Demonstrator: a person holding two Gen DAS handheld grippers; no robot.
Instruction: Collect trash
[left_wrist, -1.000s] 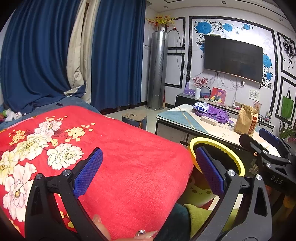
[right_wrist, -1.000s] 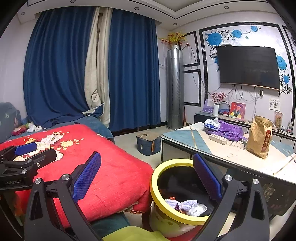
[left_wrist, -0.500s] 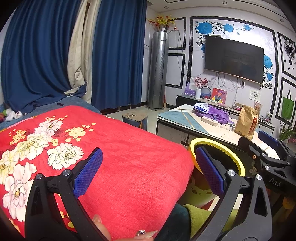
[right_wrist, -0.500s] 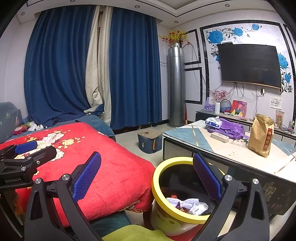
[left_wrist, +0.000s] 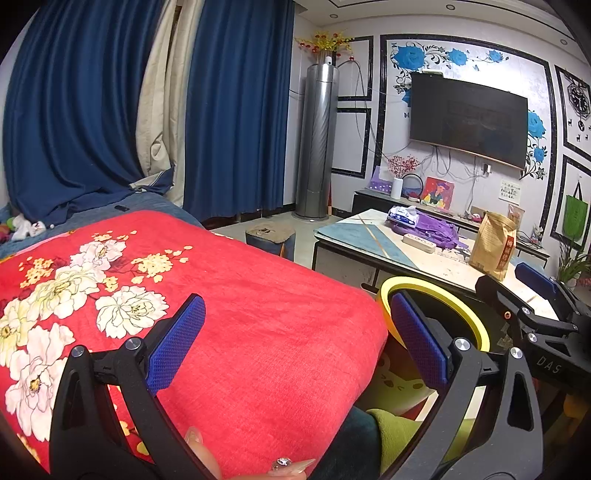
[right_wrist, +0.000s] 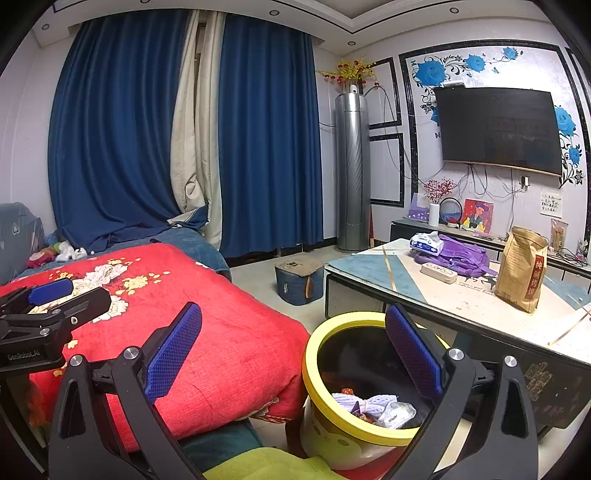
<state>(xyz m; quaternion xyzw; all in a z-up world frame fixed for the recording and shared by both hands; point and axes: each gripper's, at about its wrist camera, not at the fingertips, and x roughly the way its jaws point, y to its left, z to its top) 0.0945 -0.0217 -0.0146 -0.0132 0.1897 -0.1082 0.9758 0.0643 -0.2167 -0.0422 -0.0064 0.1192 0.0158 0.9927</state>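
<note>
the left tool (left_wrist: 295, 343) sits low in the left wrist frame with its two blue pads spread wide and nothing between them, hovering over the red floral blanket (left_wrist: 229, 302) that fills the lower left. the right tool (right_wrist: 291, 350) is likewise spread wide and empty in the right wrist frame, its left pad over the blanket edge and its right pad over the mouth of the yellow-rimmed bin (right_wrist: 332, 435)

one bin is in view: it stands upright on the floor, long axis vertical, mouth facing up, at lower centre of the right wrist frame, just beside the blanket's corner and below the near edge of the worktop (right_wrist: 480, 314). inside it lies a small heap of trash (right_wrist: 373, 406), pale purple and white wrappers with a bit of red; the pieces overlap, so they cannot be counted. in the left wrist frame only part of the bin's yellow rim shows, the rest hidden behind the pad and the blanket

on the worktop, at right of the frame, stand one brown paper bag (right_wrist: 521, 269), upright, one white power strip (right_wrist: 439, 275) lying flat, one purple cloth bundle (right_wrist: 461, 254) and one tissue pack (right_wrist: 426, 242). the far side of the worktop is cut off by the frame edge

two fingertips (left_wrist: 291, 465) with long nails show at the bottom edge of the left wrist frame, the rest of the hand out of view
</note>
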